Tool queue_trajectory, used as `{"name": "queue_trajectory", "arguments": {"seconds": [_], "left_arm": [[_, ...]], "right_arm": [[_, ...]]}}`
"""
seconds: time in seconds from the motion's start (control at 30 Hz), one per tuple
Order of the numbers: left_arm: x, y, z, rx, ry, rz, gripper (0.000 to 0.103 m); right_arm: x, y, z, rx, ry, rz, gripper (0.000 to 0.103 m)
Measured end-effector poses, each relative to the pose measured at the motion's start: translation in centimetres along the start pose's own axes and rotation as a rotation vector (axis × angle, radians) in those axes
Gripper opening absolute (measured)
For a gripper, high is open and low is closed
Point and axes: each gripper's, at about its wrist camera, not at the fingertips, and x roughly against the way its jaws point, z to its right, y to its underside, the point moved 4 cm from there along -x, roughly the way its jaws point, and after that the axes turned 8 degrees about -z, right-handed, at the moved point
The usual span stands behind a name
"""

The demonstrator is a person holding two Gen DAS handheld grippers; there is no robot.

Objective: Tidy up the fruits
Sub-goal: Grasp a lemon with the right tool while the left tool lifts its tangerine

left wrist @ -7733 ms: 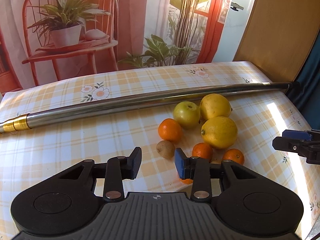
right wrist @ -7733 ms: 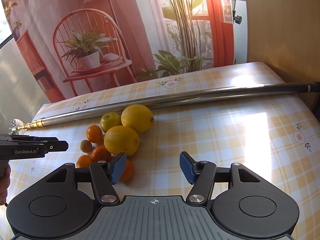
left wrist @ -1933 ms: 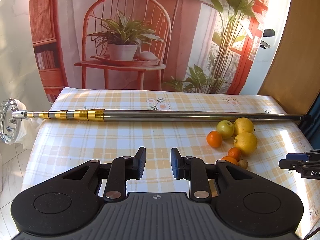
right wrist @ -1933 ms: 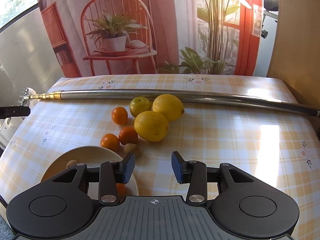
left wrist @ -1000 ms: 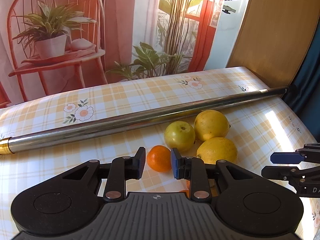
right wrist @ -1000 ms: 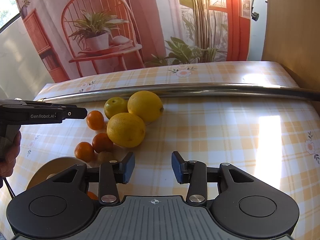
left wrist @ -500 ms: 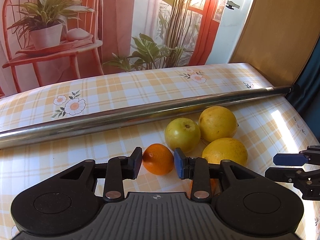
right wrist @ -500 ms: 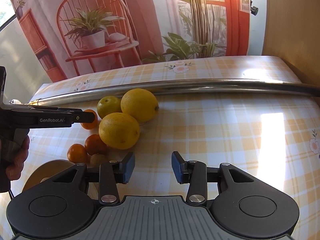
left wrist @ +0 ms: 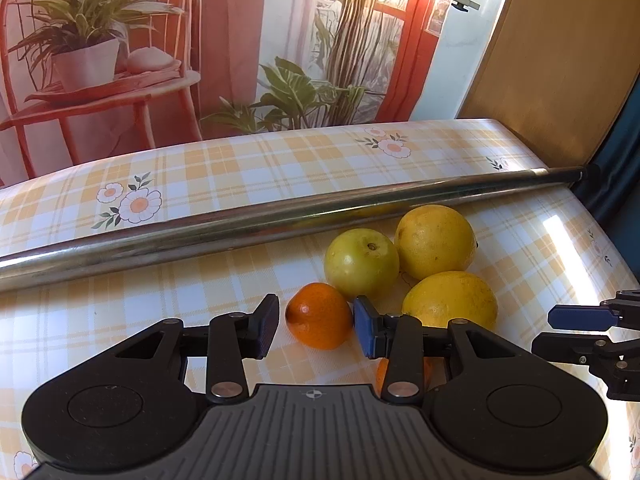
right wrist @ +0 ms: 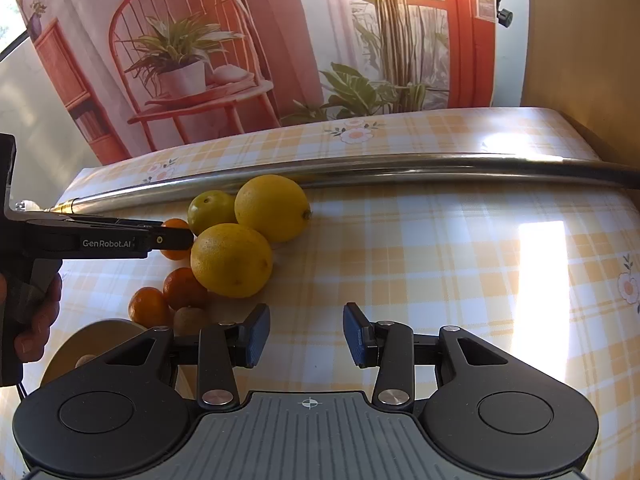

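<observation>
A tangerine (left wrist: 320,316) lies on the checked tablecloth between the fingers of my left gripper (left wrist: 315,326), which is open; the pads stand close to its sides. Behind it sit a green round fruit (left wrist: 362,262) and two big yellow citrus fruits (left wrist: 436,240) (left wrist: 450,300). Another tangerine (left wrist: 384,368) peeks from under the left gripper. My right gripper (right wrist: 306,340) is open and holds nothing, hovering in front of the fruit pile. In the right wrist view, two tangerines (right wrist: 184,288) (right wrist: 148,306) and a kiwi (right wrist: 190,320) lie beside a beige plate (right wrist: 96,336).
A long metal pole (left wrist: 240,228) lies across the table behind the fruit. The right gripper's fingers (left wrist: 580,318) show at the right edge of the left wrist view. A hand (right wrist: 36,320) holds the left gripper (right wrist: 172,238). The table's right edge is nearby.
My left gripper has come forward and lower, opening slightly, so the tangerine now sits between its fingers. The right gripper has barely moved.
</observation>
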Motion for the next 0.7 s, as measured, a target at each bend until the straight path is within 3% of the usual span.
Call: {"name": "queue_trajectory", "arguments": {"seconds": [0.47, 0.7], "left_arm": [[2.9, 1.4, 0.1, -0.042, -0.019, 0.052, 0.039], [5.7, 2.8, -0.7, 0.0, -0.04, 0.093, 0.039]], "right_arm": [[0.4, -0.2, -0.5, 0.005, 0.001, 0.023, 0.04], [0.8, -0.7, -1.1, 0.022, -0.001, 0.04, 0.041]]}}
